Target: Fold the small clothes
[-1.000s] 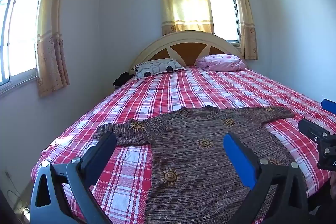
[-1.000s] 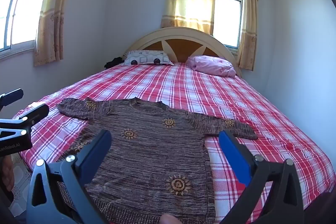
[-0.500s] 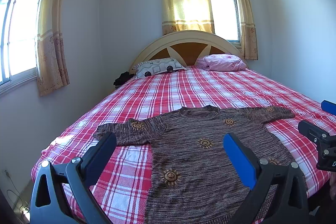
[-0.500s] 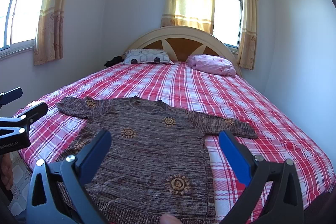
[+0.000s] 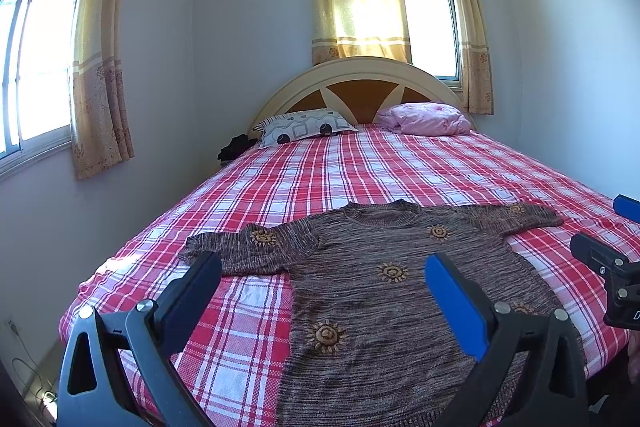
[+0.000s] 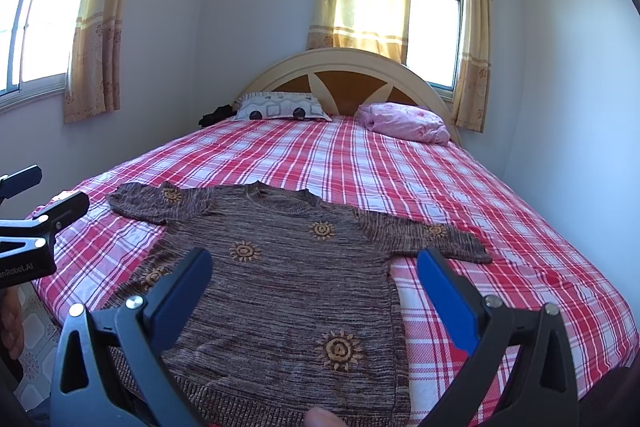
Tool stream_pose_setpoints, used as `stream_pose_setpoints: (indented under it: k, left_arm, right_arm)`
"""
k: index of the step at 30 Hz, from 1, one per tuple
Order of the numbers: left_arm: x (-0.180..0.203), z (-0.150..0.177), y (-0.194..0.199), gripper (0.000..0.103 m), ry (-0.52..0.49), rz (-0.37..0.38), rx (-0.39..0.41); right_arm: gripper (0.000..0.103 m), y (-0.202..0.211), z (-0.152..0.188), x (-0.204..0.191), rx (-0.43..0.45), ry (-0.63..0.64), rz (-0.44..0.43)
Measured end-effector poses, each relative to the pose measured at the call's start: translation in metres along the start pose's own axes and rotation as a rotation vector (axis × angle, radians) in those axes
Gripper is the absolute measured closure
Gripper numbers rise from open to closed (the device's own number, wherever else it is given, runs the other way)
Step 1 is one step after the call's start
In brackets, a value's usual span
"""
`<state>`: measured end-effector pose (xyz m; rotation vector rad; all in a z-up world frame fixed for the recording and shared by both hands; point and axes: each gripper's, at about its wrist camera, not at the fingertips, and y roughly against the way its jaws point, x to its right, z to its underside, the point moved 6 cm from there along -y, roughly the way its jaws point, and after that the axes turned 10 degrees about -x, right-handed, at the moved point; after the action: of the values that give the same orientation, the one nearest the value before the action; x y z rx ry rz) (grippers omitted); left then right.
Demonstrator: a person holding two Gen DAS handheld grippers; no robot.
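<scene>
A brown knit sweater [image 5: 372, 291] with orange sun motifs lies flat, face up, sleeves spread, at the foot of the bed; it also shows in the right wrist view [image 6: 288, 291]. My left gripper [image 5: 323, 273] is open and empty, held above the sweater's left half near the hem. My right gripper [image 6: 314, 273] is open and empty above the sweater's right half. The right gripper's fingers [image 5: 600, 259] show at the left view's right edge; the left gripper's fingers [image 6: 44, 215] show at the right view's left edge.
The bed has a red and white plaid sheet [image 5: 360, 167] and a curved headboard [image 5: 360, 83]. A patterned pillow [image 5: 304, 121] and a pink bundle [image 5: 428, 119] lie by the headboard. Walls and curtained windows surround the bed; floor lies left [image 6: 28, 331].
</scene>
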<state>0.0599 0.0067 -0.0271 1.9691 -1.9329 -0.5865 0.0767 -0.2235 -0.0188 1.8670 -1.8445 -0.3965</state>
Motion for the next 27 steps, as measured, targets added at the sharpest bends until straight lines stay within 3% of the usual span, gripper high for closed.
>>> stream_pose_setpoints:
  k: [27]
  left_arm:
    - [0.0005,-0.0009,-0.0001,0.001,0.000,0.001,-0.001]
  right_arm:
    - [0.000,-0.0072,0.0076,-0.0010,-0.011,0.001,0.000]
